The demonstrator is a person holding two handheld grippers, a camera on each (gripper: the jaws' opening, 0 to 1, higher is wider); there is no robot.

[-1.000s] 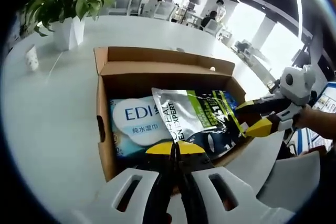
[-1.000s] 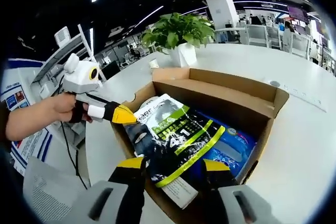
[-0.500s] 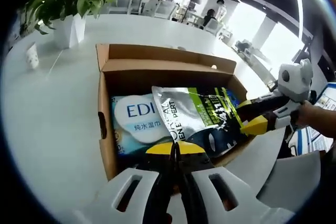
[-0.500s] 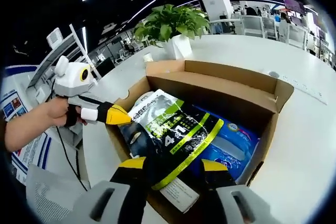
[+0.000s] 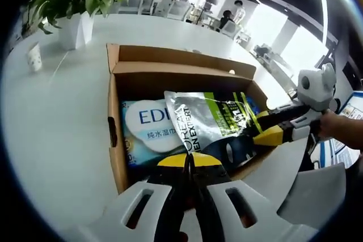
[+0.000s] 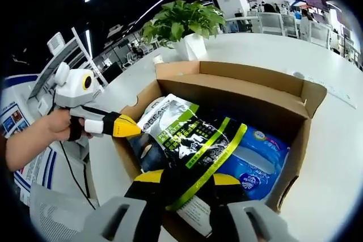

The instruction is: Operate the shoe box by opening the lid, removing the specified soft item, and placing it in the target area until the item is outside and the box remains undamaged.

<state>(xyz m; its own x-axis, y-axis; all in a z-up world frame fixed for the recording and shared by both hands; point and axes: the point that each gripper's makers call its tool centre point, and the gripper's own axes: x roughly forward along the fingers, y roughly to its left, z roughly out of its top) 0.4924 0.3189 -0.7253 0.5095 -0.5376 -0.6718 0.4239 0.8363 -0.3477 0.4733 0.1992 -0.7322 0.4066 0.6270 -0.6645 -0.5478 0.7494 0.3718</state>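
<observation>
cardboard box (image 5: 181,77) was sat open on the white table (image 5: 57,123), l'oreal pouch (image 6: 190,140) laid over blue wet wipes pack (image 5: 150,131). pouch was pinched by left gripper (image 5: 189,161) and right gripper (image 6: 187,178) at opposite ends.

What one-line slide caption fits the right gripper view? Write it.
Right gripper closed on a silver-green pouch inside the open cardboard box.
</observation>
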